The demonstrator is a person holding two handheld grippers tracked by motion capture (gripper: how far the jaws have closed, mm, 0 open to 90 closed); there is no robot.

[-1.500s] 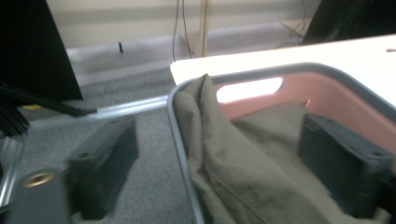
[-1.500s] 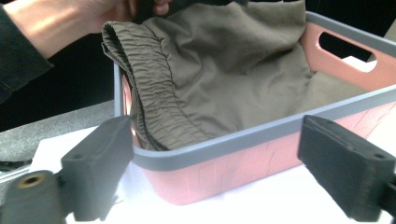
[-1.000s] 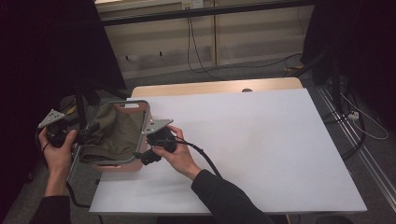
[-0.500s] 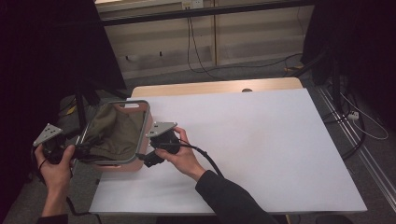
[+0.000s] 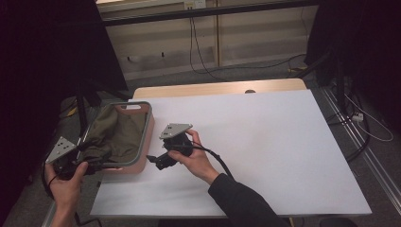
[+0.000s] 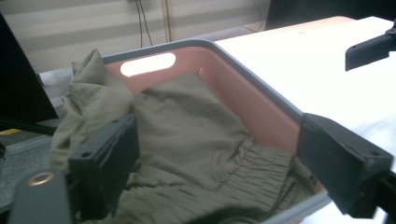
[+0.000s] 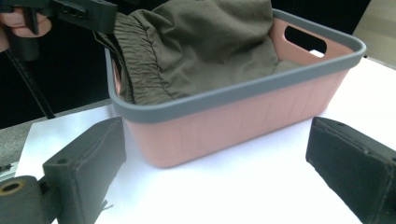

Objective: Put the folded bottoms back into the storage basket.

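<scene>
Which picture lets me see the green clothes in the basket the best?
The left gripper view: the green garment fills the pink basket up close. The right gripper view shows its gathered waistband over the rim; the high view shows it small.

Basket [image 5: 142,137] is sitting on the bench [image 5: 265,142] at its near-left corner, w/ the left side right at the bench edge. Garment [image 5: 111,135] is lying in the basket, filling most of it & spilling over the left rim toward the floor side. Right tool [image 5: 153,161] is hovering just right of the basket's near-right corner, above the bench, pointing left at the basket wall; jaws are standing wide apart w/ nothing btwn them. Left tool [image 5: 87,158] is sitting off the bench's left edge, at the basket's near-left corner, jaws spread over the garment. Rest of the bench is stretching right & back of both tools.
</scene>
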